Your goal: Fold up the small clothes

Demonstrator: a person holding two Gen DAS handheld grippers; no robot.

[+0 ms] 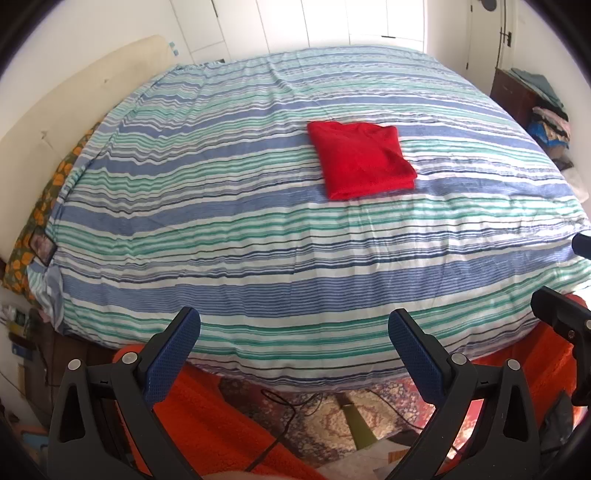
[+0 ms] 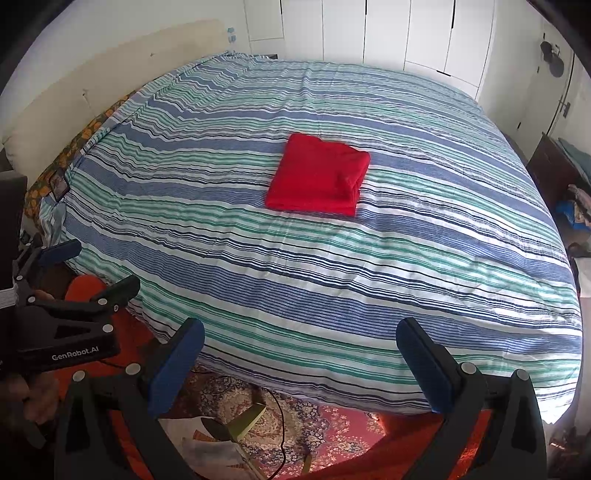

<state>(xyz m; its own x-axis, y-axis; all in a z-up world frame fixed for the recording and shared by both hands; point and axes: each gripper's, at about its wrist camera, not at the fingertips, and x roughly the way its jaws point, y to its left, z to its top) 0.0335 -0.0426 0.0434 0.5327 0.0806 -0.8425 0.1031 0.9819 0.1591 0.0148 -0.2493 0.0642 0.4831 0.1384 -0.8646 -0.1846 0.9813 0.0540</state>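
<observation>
A red garment [image 1: 360, 158] lies folded into a small rectangle on the striped bedspread [image 1: 221, 229], right of the bed's middle. It also shows in the right wrist view [image 2: 319, 181]. My left gripper [image 1: 293, 325] is open and empty, held back over the bed's near edge, far from the garment. My right gripper [image 2: 301, 336] is open and empty too, also back at the near edge. In the right wrist view the left gripper [image 2: 94, 267] shows at the left, open. A part of the right gripper [image 1: 561, 306] shows at the right edge of the left wrist view.
A cream headboard [image 1: 48, 122] runs along the bed's left side, with a floral pillow [image 1: 48, 206] against it. White wardrobe doors [image 2: 388, 33] stand behind the bed. A dark cabinet with piled clothes [image 1: 546, 110] is at the right. A patterned rug [image 2: 295, 417] with a cable lies below.
</observation>
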